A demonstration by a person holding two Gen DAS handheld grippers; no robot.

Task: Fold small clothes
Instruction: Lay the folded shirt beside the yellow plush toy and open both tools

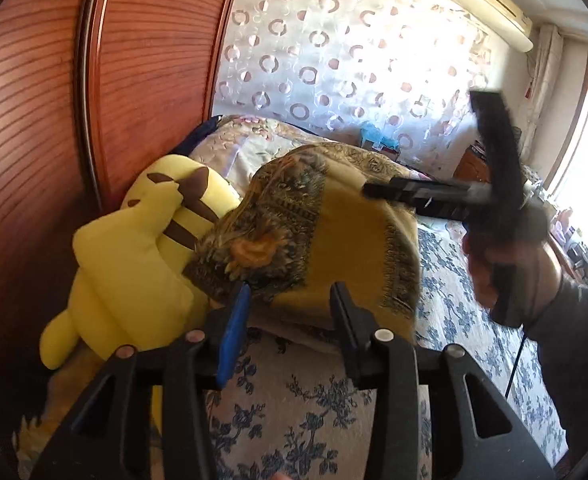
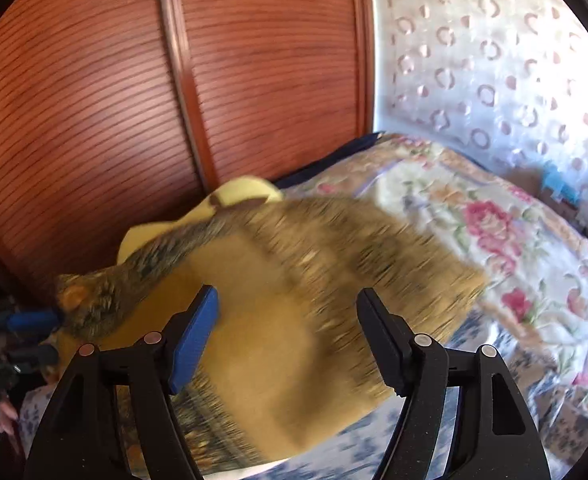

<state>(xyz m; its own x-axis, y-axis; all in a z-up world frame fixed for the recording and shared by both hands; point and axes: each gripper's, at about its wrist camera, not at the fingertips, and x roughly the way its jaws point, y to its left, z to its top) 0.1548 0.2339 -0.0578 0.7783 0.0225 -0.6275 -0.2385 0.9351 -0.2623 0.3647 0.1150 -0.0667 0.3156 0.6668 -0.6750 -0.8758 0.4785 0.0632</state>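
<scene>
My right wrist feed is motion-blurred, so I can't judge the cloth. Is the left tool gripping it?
Observer: No. The left wrist view shows the left tool open, with its pads clear of the yellow patterned cloth.
Operator: How does my right tool sit from that side?
Observer: The right tool points at the cloth's right side from above. It is blurred, so I can't tell if it touches.
Operator: What is the pale yellow shape behind the cloth?
Observer: A yellow plush toy with brown stripes. It lies along the cloth's left side, and the cloth overlaps it.
</scene>
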